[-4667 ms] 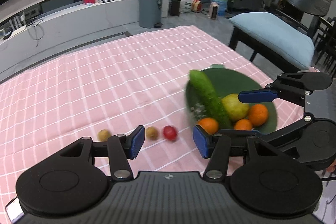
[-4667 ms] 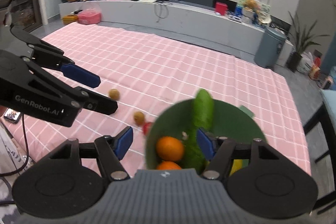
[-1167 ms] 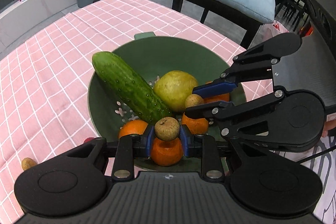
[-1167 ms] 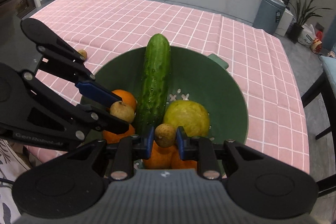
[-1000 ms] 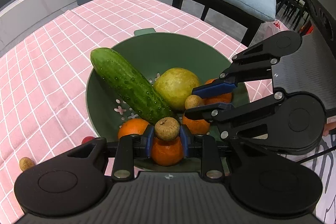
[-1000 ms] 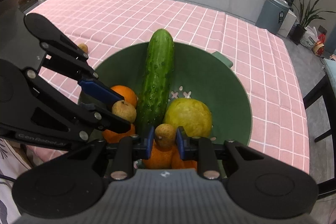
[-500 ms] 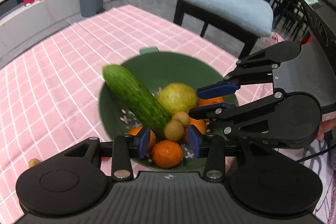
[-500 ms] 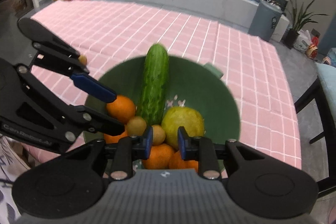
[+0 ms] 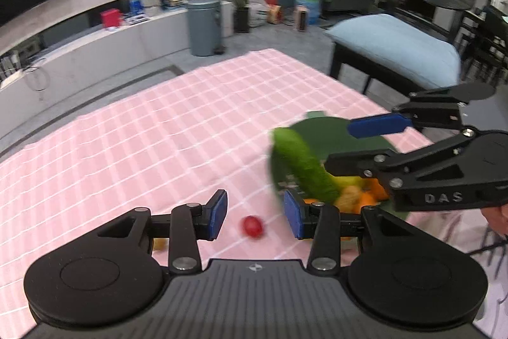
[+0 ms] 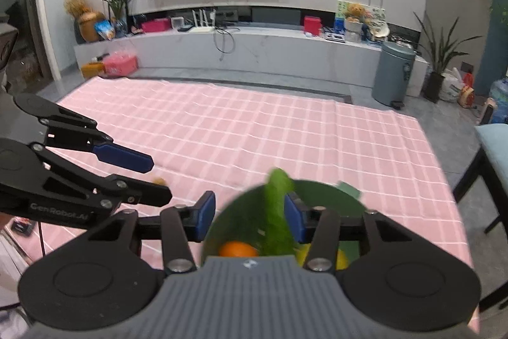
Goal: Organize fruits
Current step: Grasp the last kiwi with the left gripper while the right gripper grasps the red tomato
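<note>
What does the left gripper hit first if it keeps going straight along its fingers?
Probably the small red fruit on the pink checked cloth; it lies right between the open left gripper fingers. Depth is hard to judge.

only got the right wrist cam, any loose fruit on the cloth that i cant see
Observer: Yes, a small red fruit lies on the pink cloth, left of the green bowl.
Operator: is a gripper on it
Observer: No. It lies loose, seen between the open fingers of the left gripper, which touch nothing.
Operator: any small brown ones in the bowl
Observer: One small brown fruit shows there, beside the cucumber and the oranges.
</note>
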### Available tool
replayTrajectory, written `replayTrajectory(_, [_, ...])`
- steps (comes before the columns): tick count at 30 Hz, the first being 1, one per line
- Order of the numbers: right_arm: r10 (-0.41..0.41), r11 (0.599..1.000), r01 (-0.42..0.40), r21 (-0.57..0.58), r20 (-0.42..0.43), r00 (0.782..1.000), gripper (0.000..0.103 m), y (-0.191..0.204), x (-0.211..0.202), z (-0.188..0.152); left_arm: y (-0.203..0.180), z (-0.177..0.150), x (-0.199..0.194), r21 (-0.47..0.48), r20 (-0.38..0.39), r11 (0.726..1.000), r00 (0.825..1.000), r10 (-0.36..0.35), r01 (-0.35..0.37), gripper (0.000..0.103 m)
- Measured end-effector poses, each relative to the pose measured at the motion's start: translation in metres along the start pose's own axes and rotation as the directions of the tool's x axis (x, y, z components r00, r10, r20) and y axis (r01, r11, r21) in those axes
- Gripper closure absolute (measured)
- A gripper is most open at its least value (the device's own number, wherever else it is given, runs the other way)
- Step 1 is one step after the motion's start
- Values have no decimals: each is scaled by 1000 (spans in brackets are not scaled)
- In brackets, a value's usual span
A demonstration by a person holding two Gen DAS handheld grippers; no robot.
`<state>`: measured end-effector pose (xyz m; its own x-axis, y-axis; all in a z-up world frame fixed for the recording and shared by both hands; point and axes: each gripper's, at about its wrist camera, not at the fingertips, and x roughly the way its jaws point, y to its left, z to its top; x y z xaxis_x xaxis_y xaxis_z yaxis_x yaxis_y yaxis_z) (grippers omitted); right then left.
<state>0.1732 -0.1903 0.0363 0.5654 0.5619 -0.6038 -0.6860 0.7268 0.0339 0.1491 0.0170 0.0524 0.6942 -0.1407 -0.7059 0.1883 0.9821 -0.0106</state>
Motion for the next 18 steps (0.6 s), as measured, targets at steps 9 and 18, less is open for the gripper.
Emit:
replayTrajectory(9, [56, 998, -57, -35, -21, 998, 58, 60, 37, 8, 50, -22, -3, -28, -16, 995, 995, 94, -94, 54])
replayTrajectory(18, [3, 962, -50, -269, -172, 985, 58, 90, 89, 6, 81, -50, 20, -64, -67, 994, 994, 83, -87, 54])
